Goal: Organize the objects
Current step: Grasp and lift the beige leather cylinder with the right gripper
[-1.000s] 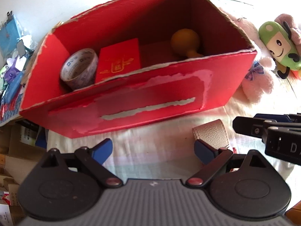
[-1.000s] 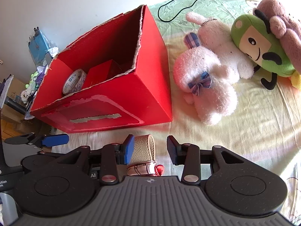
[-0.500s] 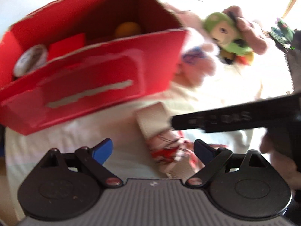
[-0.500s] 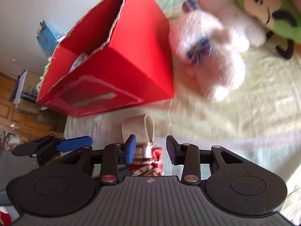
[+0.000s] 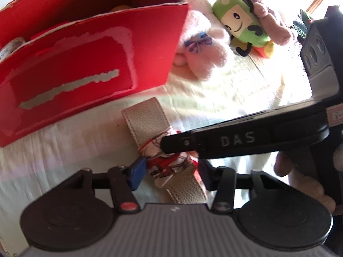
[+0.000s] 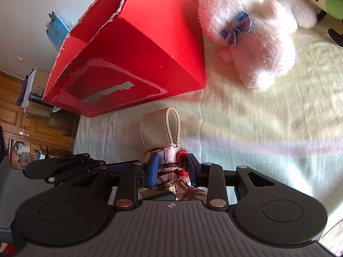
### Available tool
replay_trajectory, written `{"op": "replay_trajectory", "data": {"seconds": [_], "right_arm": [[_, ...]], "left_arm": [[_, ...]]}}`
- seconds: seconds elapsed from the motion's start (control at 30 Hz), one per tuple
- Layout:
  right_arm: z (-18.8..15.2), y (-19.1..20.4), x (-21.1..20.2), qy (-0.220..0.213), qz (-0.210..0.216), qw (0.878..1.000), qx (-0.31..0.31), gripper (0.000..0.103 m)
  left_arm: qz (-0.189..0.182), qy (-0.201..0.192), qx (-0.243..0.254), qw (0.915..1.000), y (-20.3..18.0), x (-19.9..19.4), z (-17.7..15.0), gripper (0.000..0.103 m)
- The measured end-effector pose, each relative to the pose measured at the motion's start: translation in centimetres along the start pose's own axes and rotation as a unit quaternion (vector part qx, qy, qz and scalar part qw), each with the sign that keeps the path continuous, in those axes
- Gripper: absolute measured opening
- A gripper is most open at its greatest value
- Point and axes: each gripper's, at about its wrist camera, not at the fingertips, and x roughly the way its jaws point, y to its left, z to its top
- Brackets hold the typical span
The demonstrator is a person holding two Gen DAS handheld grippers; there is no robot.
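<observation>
the bed cover [image 6: 268,128] spreads pale and crumpled under everything. on it, far and to the left, stands the red box [image 5: 85,64], open at the top with a torn rim; what lies inside is mostly hidden from here. right of the box lie a pink plush rabbit [image 6: 253,42] and, farther right, a green plush doll [image 5: 242,25].

near the box's front wall lies the task's thing, a beige leather strap [image 6: 158,126] with a printed scarf [image 6: 171,171] wound round its middle.

both tools meet on it. the right gripper [image 6: 171,167] straddles the scarf knot, its jaws closing, and the blue pads look to be touching the cloth on both sides. the left gripper [image 5: 169,171] straddles the same bundle nearer its low end, jaws closing too; the pad on its right side is hidden behind the scarf, so i cannot tell whether it presses yet.

to do this well, i judge both grips should seat on the firm strap, not only loose cloth, before any lift. then raise both ends level, clear the torn rim, and lower the bundle into the box.
</observation>
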Motion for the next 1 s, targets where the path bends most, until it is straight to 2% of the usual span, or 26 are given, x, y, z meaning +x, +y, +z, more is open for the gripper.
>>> {"op": "replay_trajectory", "data": {"seconds": [0.2,0.33,0.43,0.5,0.6,0.73,1.0], "right_arm": [[0.1,1.0,-0.1,0.001,0.008,1.0,-0.007,0.03],[0.1,2.3,-0.1,0.0,0.028,0.999,-0.026,0.029],[-0.1,3.1,0.7,0.01,0.018,0.999,-0.037,0.03],[-0.3,3.4,1.4,0.017,0.027,0.999,-0.037,0.03],[-0.3,3.9,1.8,0.014,0.018,0.999,-0.04,0.029],[-0.4,3.9,2.2,0.015,0.009,0.999,-0.027,0.029],[-0.7,3.6,1.0,0.003,0.002,1.0,-0.02,0.026]], "left_arm": [[-0.01,-0.008,-0.013,0.9998,1.6,-0.6,-0.6,0.051],[-0.016,-0.008,-0.015,0.9997,2.6,-0.8,-1.2,0.054],[-0.02,-0.008,-0.015,0.9996,2.9,-0.8,-1.5,0.054],[-0.023,-0.01,-0.011,0.9996,3.0,-0.9,-1.6,0.054],[-0.018,-0.005,-0.005,0.9998,3.1,-0.5,-1.7,0.052],[-0.034,0.0,-0.007,0.9994,3.5,-0.2,-1.6,0.048],[-0.034,-0.008,0.036,0.9988,2.3,-1.0,-1.0,0.039]]}}
